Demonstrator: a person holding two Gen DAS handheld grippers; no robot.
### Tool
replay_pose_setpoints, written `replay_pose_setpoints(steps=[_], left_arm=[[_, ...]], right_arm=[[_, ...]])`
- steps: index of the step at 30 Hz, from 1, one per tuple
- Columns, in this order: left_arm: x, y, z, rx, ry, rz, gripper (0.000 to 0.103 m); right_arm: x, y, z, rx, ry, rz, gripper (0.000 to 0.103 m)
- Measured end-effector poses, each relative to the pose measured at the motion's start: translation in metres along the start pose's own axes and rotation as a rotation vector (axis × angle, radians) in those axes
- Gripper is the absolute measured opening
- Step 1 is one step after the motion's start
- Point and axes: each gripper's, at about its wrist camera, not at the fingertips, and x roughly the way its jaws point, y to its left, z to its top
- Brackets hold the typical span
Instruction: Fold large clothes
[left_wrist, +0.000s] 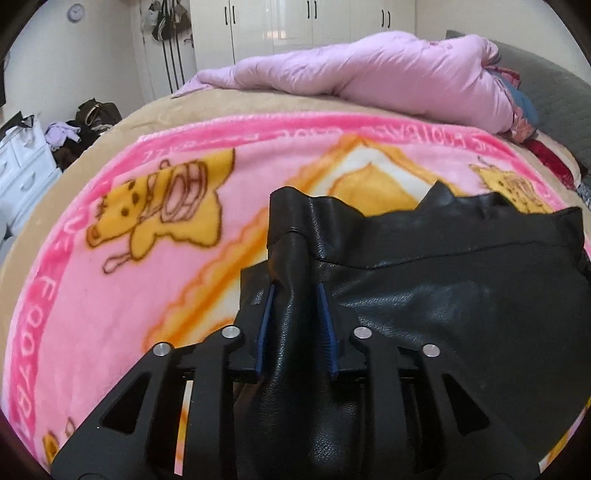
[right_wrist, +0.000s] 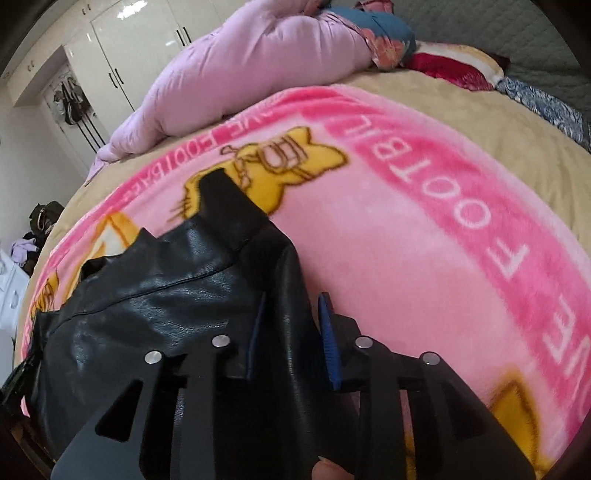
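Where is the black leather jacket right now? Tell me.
The black leather jacket lies on the pink fleece blanket at the bed's near edge, filling the lower right of the left wrist view, with the lilac quilt beyond it.

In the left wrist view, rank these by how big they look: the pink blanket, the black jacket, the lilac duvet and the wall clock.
1. Pink blanket, the most area.
2. Black jacket, though it lies nearest the camera, so it looks inflated.
3. Lilac duvet, farther back, so probably bigger than it looks.
4. Wall clock, by far the smallest.
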Motion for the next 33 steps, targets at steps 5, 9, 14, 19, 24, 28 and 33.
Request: replay_pose_setpoints(steps=[5,9,14,19,24,28,33], left_arm=[[0.006,0.000,-0.004,0.002,0.016,0.016,0.027],[0.004,0.000,-0.005,-0.002,0.021,0.031,0.041],[-0.007,0.009,-0.007,-0.046,0.022,0.000,0.068],[-0.023,0.012,-0.013,-0.077,0.017,-0.045,0.085],[-0.048,0.006,-0.016,-0.072,-0.009,-0.077,0.092],[-0.071,-0.003,-0.018,-0.048,-0.041,-0.097,0.093],[-0.099,-0.017,-0.021,-0.009,-0.073,-0.130,0.093]], right_arm=[[0.001,-0.008,-0.004,0.037,0.010,-0.011,0.043],[-0.002,-0.017,-0.006,0.080,0.020,0.007,0.047],[-0.015,-0.018,-0.011,0.095,0.001,-0.003,0.057],[-0.037,-0.017,-0.016,0.086,-0.027,0.004,0.059],[-0.070,-0.006,-0.022,0.024,-0.103,0.035,0.062],[-0.099,0.012,-0.029,-0.050,-0.158,0.092,0.062],[-0.117,0.035,-0.048,-0.160,-0.188,0.105,0.062]])
